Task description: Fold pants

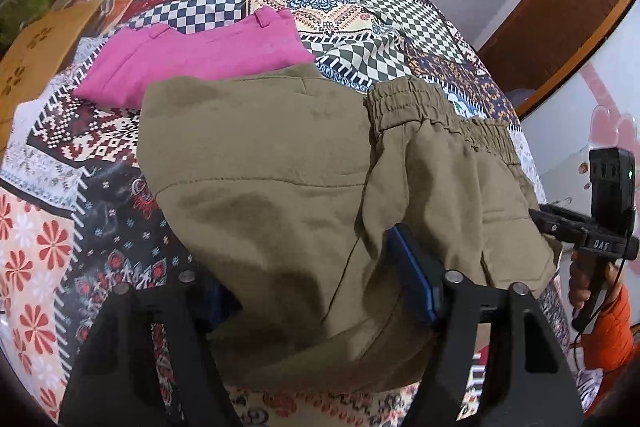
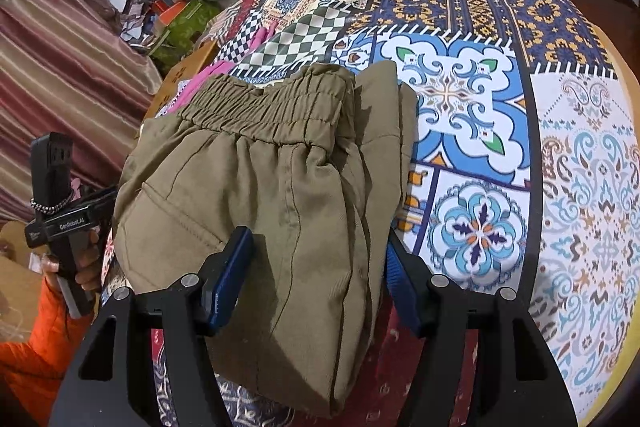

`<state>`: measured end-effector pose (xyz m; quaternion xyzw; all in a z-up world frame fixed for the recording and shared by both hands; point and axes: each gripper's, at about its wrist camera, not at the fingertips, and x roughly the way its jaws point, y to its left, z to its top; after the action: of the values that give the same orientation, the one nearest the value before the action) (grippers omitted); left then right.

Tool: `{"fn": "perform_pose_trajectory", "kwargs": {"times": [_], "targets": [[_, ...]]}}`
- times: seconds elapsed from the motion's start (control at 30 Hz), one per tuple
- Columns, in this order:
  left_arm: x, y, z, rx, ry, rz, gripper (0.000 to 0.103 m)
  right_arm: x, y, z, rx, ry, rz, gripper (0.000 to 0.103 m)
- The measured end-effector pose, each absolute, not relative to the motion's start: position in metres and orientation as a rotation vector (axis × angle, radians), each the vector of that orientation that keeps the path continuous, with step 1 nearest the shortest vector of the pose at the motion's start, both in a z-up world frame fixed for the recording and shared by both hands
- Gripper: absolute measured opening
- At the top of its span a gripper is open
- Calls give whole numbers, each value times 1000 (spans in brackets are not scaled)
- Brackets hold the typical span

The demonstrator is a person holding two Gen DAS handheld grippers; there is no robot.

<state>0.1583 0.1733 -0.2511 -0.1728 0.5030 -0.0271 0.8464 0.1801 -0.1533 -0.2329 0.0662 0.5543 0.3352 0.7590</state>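
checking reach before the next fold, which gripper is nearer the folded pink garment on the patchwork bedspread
Left. The left gripper straddles the olive pants just below the folded pink garment. The right gripper sits at the pants' elastic waistband end, farther from it.

Location: a home bedroom. Ahead of my tongs lies a bed under a patchwork bedspread (image 2: pixel 460 99). Left of them hangs a striped curtain (image 2: pixel 60 67) beside piled household clutter (image 2: pixel 176 11); right, a wooden door frame (image 1: pixel 560 23).
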Motion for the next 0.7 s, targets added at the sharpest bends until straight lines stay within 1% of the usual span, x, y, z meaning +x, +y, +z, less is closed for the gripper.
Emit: {"fn": "perform_pose_trajectory", "kwargs": {"times": [0.03, 0.1, 0.13, 0.17, 0.2, 0.3, 0.33, 0.43, 0.5, 0.7], "targets": [[160, 175, -251, -380, 1055, -65, 62, 182, -153, -233, 145, 1202, 726, 57], [163, 177, -251, -387, 1049, -68, 50, 185, -152, -233, 142, 1191, 721, 54], [165, 177, -250, -383, 1047, -66, 47, 187, -152, -232, 141, 1183, 719, 49], [166, 176, -249, -378, 1044, -64, 38, 188, -153, -232, 141, 1178, 718, 47], [166, 175, -248, -367, 1042, -61, 29, 189, -153, -231, 141, 1170, 719, 41], [167, 174, -245, -338, 1039, -46, 16, 189, -155, -228, 133, 1151, 718, 32], [167, 173, -245, -329, 1038, -41, 14, 189, -156, -227, 129, 1139, 713, 28], [166, 172, -242, -307, 1028, -31, 12, 189, -157, -224, 125, 1120, 711, 21], [165, 170, -238, -291, 1016, -20, 9, 189, -157, -221, 114, 1102, 711, 18], [162, 162, -219, -245, 965, -12, 6, 185, -155, -209, 75, 1051, 709, 13]]}}
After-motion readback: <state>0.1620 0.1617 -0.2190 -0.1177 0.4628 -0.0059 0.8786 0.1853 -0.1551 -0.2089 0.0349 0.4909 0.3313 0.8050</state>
